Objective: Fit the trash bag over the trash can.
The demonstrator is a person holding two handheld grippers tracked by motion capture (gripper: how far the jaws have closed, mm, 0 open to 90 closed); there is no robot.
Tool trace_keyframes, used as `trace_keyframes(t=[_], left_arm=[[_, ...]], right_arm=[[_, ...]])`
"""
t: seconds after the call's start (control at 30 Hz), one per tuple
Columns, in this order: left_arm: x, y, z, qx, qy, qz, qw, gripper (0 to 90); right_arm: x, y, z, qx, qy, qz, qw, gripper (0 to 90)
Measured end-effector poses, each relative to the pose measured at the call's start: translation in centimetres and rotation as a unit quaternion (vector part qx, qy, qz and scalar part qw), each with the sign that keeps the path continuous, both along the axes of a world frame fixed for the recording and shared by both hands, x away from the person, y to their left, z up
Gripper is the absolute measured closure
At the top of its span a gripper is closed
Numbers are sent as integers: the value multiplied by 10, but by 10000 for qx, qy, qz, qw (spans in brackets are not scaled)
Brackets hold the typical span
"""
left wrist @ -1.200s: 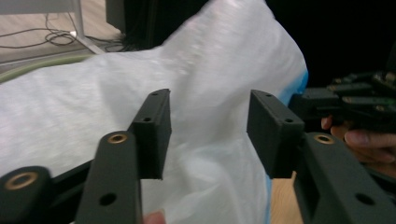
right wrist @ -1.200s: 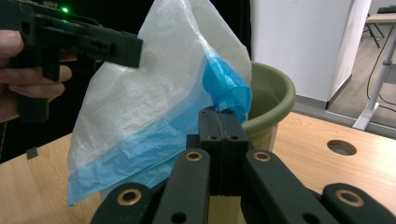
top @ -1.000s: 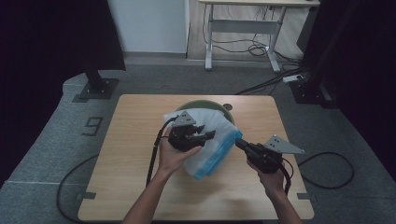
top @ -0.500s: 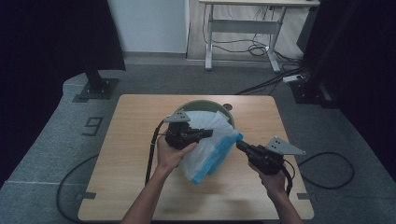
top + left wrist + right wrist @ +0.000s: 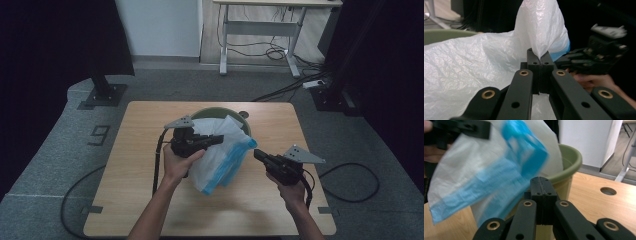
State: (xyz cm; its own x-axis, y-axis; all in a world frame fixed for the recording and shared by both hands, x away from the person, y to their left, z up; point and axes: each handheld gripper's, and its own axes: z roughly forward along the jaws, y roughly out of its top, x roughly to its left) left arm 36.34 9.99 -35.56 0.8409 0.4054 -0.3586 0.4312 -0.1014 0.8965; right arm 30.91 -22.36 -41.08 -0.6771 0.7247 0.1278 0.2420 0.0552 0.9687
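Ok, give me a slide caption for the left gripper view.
Left gripper shut on a fold of the white plastic bag, beside the green bin.

White plastic bag point(image 5: 220, 150) w/ blue edging is showing crinkled sheen beside an olive-green bucket point(image 5: 570, 160); black grippers w/ brass-coloured rivets are standing out against the light wood table point(image 5: 135, 165).

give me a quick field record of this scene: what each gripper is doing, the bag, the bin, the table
left gripper: shut on a fold of the plastic bag, having just closed
right gripper: shut, nothing between its jaws, close to the bag's blue edge
plastic bag: white with a blue band, draped over the near rim of the bin and down its side
bin: green, round, upright on the table
table: light wood, with a small round hole behind the bin
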Motion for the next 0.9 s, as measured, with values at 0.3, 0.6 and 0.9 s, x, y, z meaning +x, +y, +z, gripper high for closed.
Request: trace_keyframes(t=[0.3, 0.6, 0.9], left_arm=[[4, -1, -5, 64, 171, -25, 9998, 893], [5, -7, -7, 178, 202, -5, 9996, 892], [5, -5, -8, 211, 208, -51, 9995, 891]], right_arm=[[-6, 0, 1, 144, -226, 162, 9995, 831], [-7, 10, 7, 96, -370, 346, 9987, 733], [-3, 15, 7, 1, -413, 215, 9989, 889]])
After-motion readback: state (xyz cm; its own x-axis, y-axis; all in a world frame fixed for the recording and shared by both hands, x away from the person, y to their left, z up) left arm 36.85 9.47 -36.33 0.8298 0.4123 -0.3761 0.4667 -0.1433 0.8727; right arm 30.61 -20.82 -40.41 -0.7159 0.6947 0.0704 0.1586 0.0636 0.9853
